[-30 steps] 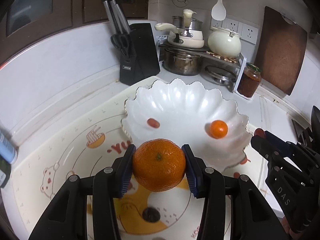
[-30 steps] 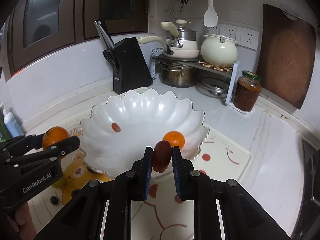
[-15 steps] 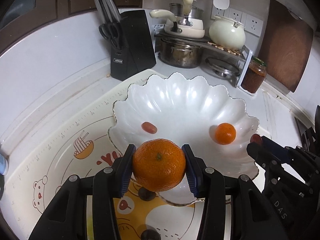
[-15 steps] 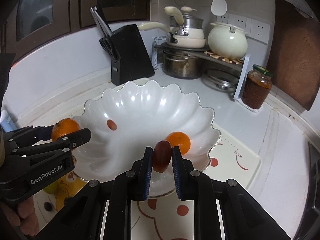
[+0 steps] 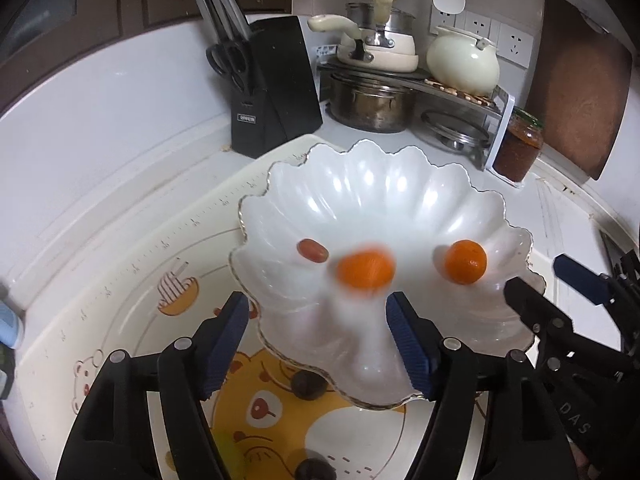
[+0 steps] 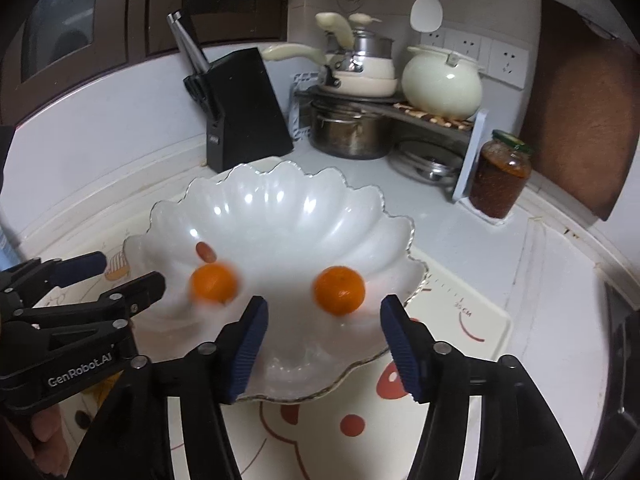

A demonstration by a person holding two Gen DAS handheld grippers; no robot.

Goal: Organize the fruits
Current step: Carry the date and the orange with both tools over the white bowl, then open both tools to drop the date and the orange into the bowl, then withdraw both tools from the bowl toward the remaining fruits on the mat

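1. Standing behind the white scalloped bowl [image 5: 460, 200] are a black knife block [image 5: 276, 84], a steel pot [image 5: 372, 100] under a rack, a cream kettle [image 5: 464, 60] on top of it, and a jar of red paste [image 5: 518, 150]; a wooden board [image 5: 576, 80] leans on the wall.
2. The bowl sits on a cartoon-printed mat [image 5: 140, 304], where two dark round fruits [image 5: 308, 384] lie near the bowl's front rim.
3. Nothing blocks the bowl's opening; both grippers hang over its near edge.
4. The left gripper [image 5: 320, 340] is opening, nothing between its blue pads; a blurred orange mandarin [image 5: 366, 272] is just past them, inside the bowl.
5. The right gripper [image 6: 320, 344] is also opening and empty.
6. A second, sharper mandarin [image 6: 340, 290] and a small reddish oval fruit [image 5: 313, 251] rest in the bowl, apart from each other.
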